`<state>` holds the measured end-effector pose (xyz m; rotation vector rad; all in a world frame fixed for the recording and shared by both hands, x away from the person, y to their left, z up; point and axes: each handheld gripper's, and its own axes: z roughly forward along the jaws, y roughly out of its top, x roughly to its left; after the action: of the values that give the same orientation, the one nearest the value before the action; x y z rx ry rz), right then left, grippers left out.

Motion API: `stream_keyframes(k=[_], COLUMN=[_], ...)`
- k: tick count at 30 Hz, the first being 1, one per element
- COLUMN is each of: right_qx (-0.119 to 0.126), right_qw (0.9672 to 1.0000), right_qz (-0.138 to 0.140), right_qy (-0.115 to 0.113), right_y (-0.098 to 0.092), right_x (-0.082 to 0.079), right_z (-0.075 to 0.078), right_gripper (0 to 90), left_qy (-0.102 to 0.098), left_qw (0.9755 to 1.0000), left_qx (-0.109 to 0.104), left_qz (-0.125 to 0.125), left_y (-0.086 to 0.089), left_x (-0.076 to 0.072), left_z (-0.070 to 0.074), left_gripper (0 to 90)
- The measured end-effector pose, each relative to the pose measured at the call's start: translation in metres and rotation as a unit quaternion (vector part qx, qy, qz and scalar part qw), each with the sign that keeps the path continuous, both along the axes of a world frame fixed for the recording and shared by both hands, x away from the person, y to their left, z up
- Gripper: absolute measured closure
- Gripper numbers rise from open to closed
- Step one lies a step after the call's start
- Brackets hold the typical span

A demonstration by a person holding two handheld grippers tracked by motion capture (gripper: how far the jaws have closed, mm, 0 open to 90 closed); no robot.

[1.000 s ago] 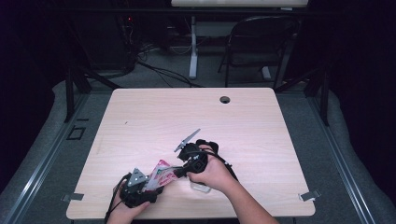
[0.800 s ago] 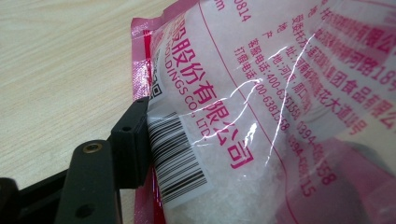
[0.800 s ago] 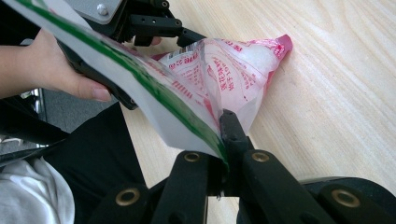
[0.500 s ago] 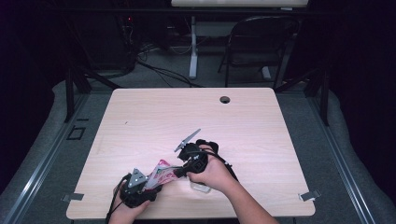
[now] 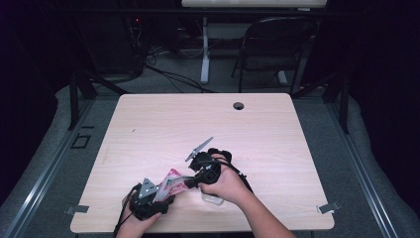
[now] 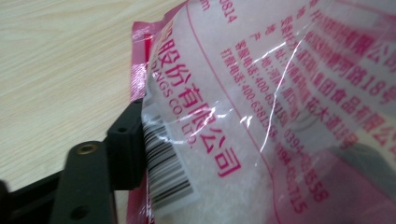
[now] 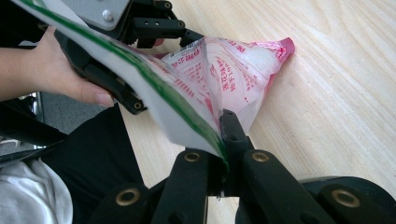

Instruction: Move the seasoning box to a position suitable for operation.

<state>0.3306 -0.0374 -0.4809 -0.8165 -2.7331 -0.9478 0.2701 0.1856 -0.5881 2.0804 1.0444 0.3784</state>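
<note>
Lower middle of the high view: the pink-printed plastic bag (image 5: pixel 172 181) hangs between both grippers, just above the table (image 5: pixel 148 129). The right gripper (image 7: pixel 223 122) is clenched on its edge. The left gripper (image 5: pixel 148 198) grasps the bag's other end, its jaws having just been opening.

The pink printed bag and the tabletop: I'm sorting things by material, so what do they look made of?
The bag looks like thin glossy clear plastic film: glare streaks, creases, white grains showing through the red print. The tabletop looks like matte pale wood-grain laminate, possibly real wood.
</note>
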Motion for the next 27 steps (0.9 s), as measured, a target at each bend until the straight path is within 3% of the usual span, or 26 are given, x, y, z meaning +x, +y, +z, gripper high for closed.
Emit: stream_keyframes(k=[6, 12, 27], right_qx=[0.004, 0.004, 0.009], right_qw=[1.0000, 1.0000, 1.0000], right_qz=[-0.005, -0.003, -0.002], right_qy=[0.004, 0.002, 0.002], right_y=[-0.0026, -0.0013, -0.0012], right_x=[0.0011, 0.0004, 0.0000], right_z=[-0.0015, -0.0011, -0.0004], right_gripper=[90.0, 90.0, 90.0], left_qy=[0.015, -0.004, -0.019], left_qw=[0.9998, 0.9997, 0.9992], left_qx=[-0.010, 0.022, 0.033], left_qz=[0.003, 0.007, 0.009], left_y=[0.0002, -0.0030, -0.0033], left_x=[0.0054, 0.0018, 0.0003], left_z=[-0.0005, 0.0001, 0.0024], left_gripper=[29.0, 42.6, 52.4])
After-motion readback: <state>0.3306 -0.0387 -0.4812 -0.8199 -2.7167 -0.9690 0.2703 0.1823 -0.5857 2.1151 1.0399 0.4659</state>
